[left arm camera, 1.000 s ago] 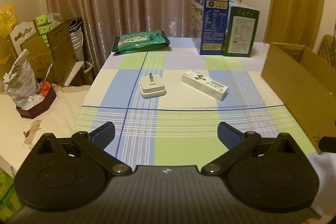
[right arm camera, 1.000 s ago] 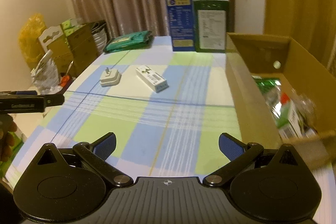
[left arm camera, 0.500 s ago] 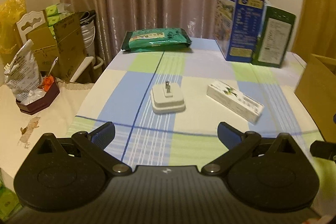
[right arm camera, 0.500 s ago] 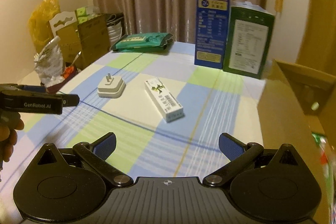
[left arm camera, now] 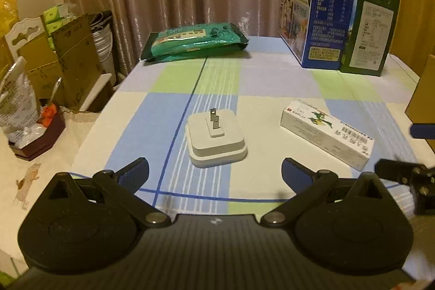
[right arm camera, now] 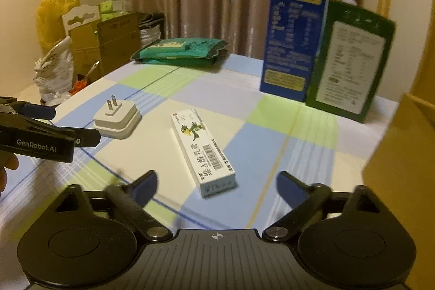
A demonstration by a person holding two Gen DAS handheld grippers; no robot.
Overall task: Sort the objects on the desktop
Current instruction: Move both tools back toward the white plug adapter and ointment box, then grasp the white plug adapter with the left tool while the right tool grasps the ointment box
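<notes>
The table (left arm camera: pixel 174 110), under a checked cloth of blue, green and cream, fills the ground ahead of both grippers; its left edge drops off to the left of the left gripper (left arm camera: pixel 214 170), with boxes and bags crowded beyond it. A cardboard box (right arm camera: pixel 402 148) walls off the right side, close beside the right gripper (right arm camera: pixel 216 188). At the far edge, ahead and to the right, a tall blue carton (left arm camera: pixel 318 4) stands upright with a green carton (left arm camera: pixel 368 31) touching its right side; a flat green packet (left arm camera: pixel 194 41) lies far ahead to the left. The cloth between these and the grippers is bare apart from two small things.

The white tube box (right arm camera: pixel 202 150), long and narrow with a bird print and barcode, lies flat just ahead of the right gripper, its near end between the fingertips' line. Those jaws have just been closing but stand wide, touching nothing.

The white plug (left arm camera: pixel 216 137), square with prongs pointing up, sits just ahead of the left gripper, whose jaws gape wide and empty.
</notes>
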